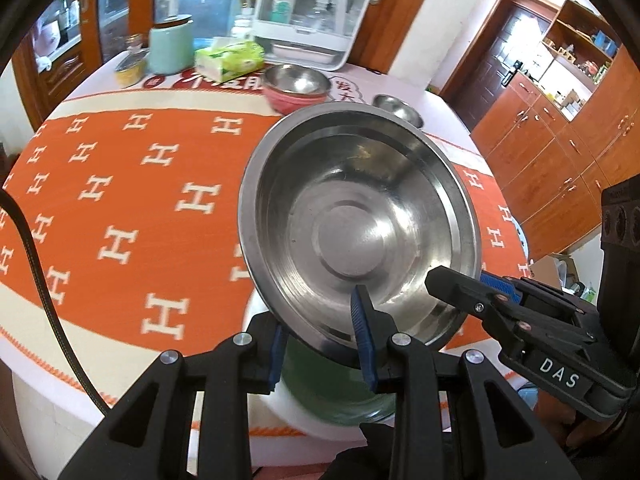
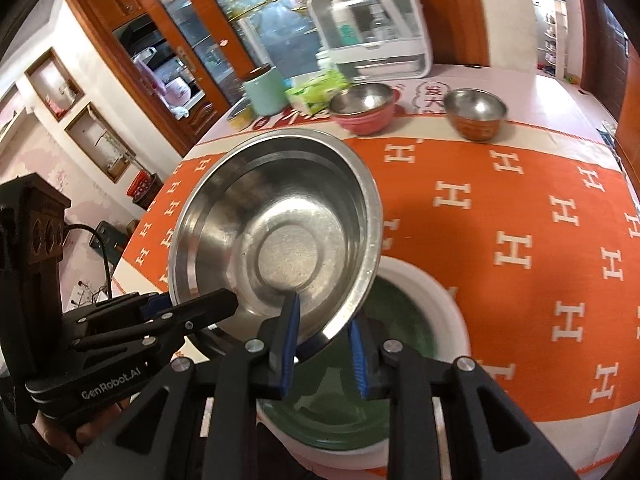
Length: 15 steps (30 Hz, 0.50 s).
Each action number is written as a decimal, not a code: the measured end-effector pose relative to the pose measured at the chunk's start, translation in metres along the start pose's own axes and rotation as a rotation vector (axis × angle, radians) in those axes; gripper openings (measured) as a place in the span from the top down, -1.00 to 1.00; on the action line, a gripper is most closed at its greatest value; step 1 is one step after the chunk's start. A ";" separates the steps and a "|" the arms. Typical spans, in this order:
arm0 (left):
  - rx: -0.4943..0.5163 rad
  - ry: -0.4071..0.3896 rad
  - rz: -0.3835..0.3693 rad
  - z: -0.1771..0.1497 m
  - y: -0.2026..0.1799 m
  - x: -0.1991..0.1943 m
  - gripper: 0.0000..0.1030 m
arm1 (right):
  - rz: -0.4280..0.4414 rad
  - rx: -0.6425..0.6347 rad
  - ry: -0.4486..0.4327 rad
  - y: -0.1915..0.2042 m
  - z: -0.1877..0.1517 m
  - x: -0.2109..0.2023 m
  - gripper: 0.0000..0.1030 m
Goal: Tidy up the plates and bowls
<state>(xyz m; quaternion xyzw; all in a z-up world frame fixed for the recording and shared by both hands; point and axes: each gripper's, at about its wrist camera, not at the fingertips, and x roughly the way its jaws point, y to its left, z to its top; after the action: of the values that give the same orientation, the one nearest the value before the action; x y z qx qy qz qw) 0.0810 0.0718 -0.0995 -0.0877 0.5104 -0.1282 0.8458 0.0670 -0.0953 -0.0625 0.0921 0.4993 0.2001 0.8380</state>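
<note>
**Steel bowl lifted in both grippers, stacking not finished**

Nearest to us, our left gripper [image 1: 320,344] is clamped on the near rim of the large steel bowl [image 1: 356,216], one blue pad inside the wall and one outside. Our right gripper [image 2: 324,344] pinches the same rim from the other side in the same way. The bowl hangs tilted between the two, its mouth turned toward us, clear of the table.

Just under it sits a white plate with a green centre [image 2: 404,320], on the orange cloth with white H marks [image 1: 120,200]. We judge that the bowl has either come off this plate or is on its way somewhere to be nested; the views alone do not settle which.

Farther back stand a steel bowl nested in a pink one [image 2: 362,110] and, beside them but apart, a small steel bowl with a coppery outside [image 2: 474,114]. So one stack seems made, while the small bowl, the plate and the bowl we carry are not yet placed.

Beyond those are a mint canister [image 1: 170,46], a tissue pack [image 1: 228,58] and a white lidded dish rack [image 1: 316,12].
</note>
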 end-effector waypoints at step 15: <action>-0.006 0.032 0.031 -0.008 0.082 -0.032 0.45 | 0.034 0.009 0.032 0.074 -0.004 0.037 0.51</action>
<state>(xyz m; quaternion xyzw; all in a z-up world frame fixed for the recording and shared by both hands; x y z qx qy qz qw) 0.0701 0.1599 -0.0993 -0.0804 0.5256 -0.1149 0.8391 0.0609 -0.0125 -0.0679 0.1011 0.5119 0.2132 0.8260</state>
